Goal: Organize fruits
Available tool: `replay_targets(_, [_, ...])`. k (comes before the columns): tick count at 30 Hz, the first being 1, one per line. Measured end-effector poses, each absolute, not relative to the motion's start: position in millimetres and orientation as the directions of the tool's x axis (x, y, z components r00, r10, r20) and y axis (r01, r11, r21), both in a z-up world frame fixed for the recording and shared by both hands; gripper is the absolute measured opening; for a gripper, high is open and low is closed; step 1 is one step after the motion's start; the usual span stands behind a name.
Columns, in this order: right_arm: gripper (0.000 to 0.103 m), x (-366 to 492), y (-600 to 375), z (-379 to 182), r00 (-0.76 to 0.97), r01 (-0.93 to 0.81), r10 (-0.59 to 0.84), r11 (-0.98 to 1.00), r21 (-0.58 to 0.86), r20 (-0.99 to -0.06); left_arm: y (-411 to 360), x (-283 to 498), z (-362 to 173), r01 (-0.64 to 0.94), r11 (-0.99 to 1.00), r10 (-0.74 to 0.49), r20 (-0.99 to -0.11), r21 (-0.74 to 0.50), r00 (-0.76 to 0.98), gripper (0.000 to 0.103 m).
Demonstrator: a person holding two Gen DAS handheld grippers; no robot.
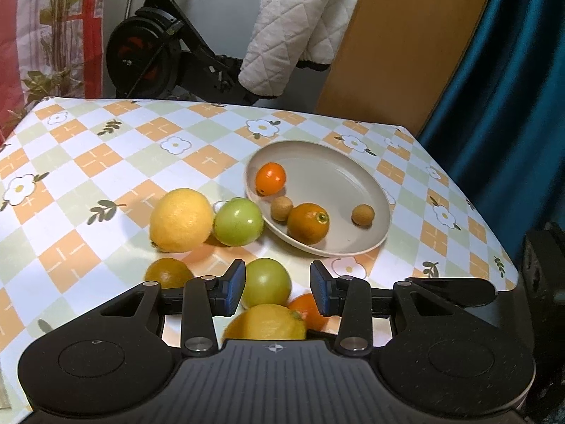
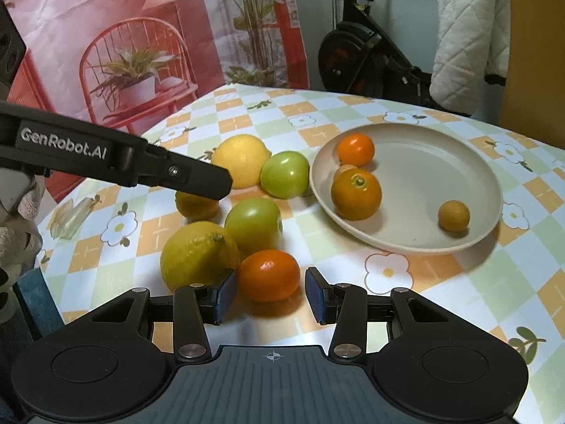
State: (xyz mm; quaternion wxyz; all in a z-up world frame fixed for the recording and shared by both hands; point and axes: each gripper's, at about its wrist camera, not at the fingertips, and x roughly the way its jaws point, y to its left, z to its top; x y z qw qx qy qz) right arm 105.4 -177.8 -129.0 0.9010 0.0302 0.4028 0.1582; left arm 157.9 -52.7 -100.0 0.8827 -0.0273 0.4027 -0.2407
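Here, the round, shallow beige plate (image 2: 459, 162) near the desk's (image 1: 106, 162) far right corner holds 4 fruits: 2 glossy oranges (image 2: 356, 194) and 2 small, matte tan balls, perhaps longans (image 2: 453, 215). Beside its rim lie 2 dimpled yellow lemons (image 2: 197, 256), 2 smooth green apples (image 2: 253, 228), another orange (image 2: 268, 275) and a darker round fruit, half hidden. The checked, flowered cloth looks slick. The left gripper (image 1: 278, 291) and the right gripper (image 2: 270, 295) both stand partly parted, gripping nothing.
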Motion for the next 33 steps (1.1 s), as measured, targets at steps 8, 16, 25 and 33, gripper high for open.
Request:
replay_targets(8, [0.038, 111, -174, -138, 0.624, -0.278, 0.317, 0.944, 0.176, -0.714, -66, 166, -110, 0.434, 0.858, -0.485, -0.71, -0.273, 0.511, 0.036])
replay_targets(16, [0.037, 106, -193, -138, 0.641, -0.224, 0.291, 0.956, 0.19, -0.71, -80, 170, -115, 0.464, 0.835, -0.515, -0.716, -0.295, 0.472, 0.036])
replay_targets(25, [0.041, 101, -217, -139, 0.658, -0.155, 0.26, 0.965, 0.211, -0.706, -104, 177, -127, 0.477, 0.82, -0.527, -0.739, -0.315, 0.419, 0.036])
replay_targets(33, [0.039, 102, -218, -143, 0.655, -0.158, 0.269, 0.963, 0.22, -0.706, -109, 183, -138, 0.459, 0.833, -0.506, -0.763, -0.31, 0.403, 0.036])
